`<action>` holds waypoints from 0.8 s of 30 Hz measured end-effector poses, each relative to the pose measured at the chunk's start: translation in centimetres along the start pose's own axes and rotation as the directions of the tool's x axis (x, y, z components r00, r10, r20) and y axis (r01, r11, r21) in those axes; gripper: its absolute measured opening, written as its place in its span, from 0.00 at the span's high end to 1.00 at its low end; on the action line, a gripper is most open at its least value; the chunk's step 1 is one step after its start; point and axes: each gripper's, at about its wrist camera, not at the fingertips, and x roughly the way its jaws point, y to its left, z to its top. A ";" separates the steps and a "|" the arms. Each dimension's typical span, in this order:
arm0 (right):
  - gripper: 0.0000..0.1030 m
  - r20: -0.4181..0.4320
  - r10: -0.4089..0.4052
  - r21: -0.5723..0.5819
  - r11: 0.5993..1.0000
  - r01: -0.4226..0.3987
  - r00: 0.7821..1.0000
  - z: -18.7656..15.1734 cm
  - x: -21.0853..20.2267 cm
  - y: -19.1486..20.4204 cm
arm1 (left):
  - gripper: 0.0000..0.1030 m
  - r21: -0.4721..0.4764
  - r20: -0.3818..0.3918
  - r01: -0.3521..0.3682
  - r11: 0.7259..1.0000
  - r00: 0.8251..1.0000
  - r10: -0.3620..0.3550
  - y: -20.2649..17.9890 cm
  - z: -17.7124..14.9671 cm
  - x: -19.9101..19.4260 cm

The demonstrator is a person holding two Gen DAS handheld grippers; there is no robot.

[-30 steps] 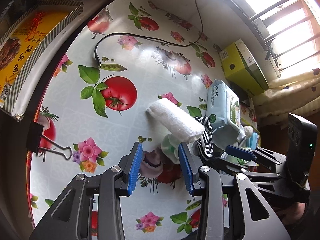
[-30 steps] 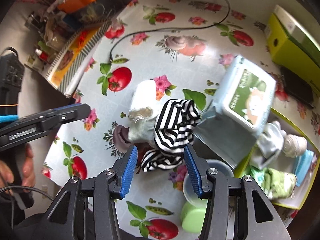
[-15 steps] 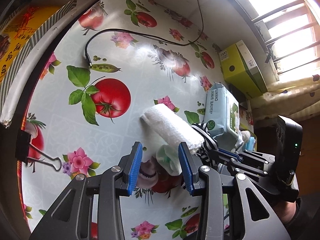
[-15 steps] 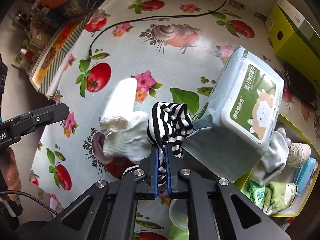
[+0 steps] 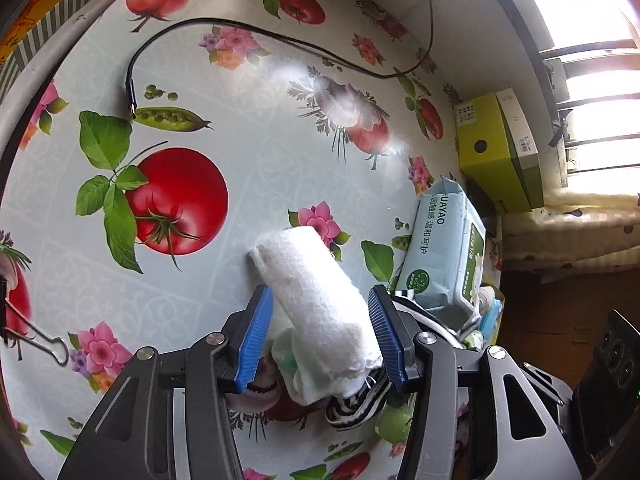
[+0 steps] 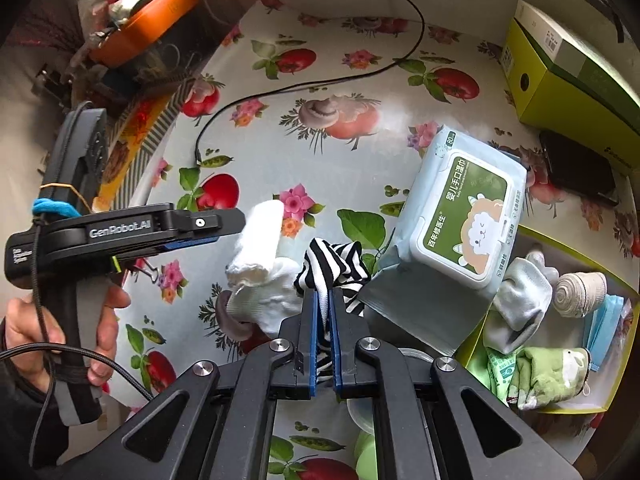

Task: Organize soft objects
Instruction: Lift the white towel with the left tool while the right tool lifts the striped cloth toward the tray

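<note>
Nearest the right wrist camera, the right gripper (image 6: 324, 320) is pinching a fold of the black-and-white striped cloth (image 6: 334, 266), its blue pads pressed together on the fabric. Just left of that, the white sock (image 6: 266, 300) is lying bunched against the striped cloth, with the rolled white towel (image 6: 260, 240) resting across its far edge.

In the left wrist view, the left gripper (image 5: 318, 330) is straddling the near end of the rolled white towel (image 5: 316, 300). Its jaws have just been opening and are standing wide; the towel is sitting between the blue pads, which are not pressing on it, so nothing is held there yet.

To the right, the yellow-green tray (image 6: 580, 406) is already holding several soft items: a grey sock (image 6: 516, 304), a rolled bandage (image 6: 580, 294), a blue mask (image 6: 608, 328) and a green plush piece (image 6: 548, 372). The wet-wipe pack (image 6: 468, 216) is leaning over the tray's left edge.

Farther off, a black cable (image 5: 248, 32) is trailing across the floral tablecloth (image 5: 256, 152), and a green box (image 6: 572, 68) is sitting at the far right.

By my reading the sorting is partly done: three soft pieces, the striped cloth, white sock and towel, are still waiting outside the tray.
</note>
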 end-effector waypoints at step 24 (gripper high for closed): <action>0.52 -0.156 -0.025 0.071 0.997 0.037 0.987 -0.2 5.8 -0.4 | 0.79 0.029 0.002 0.053 0.998 0.999 -0.053 1.6 -0.7 -0.7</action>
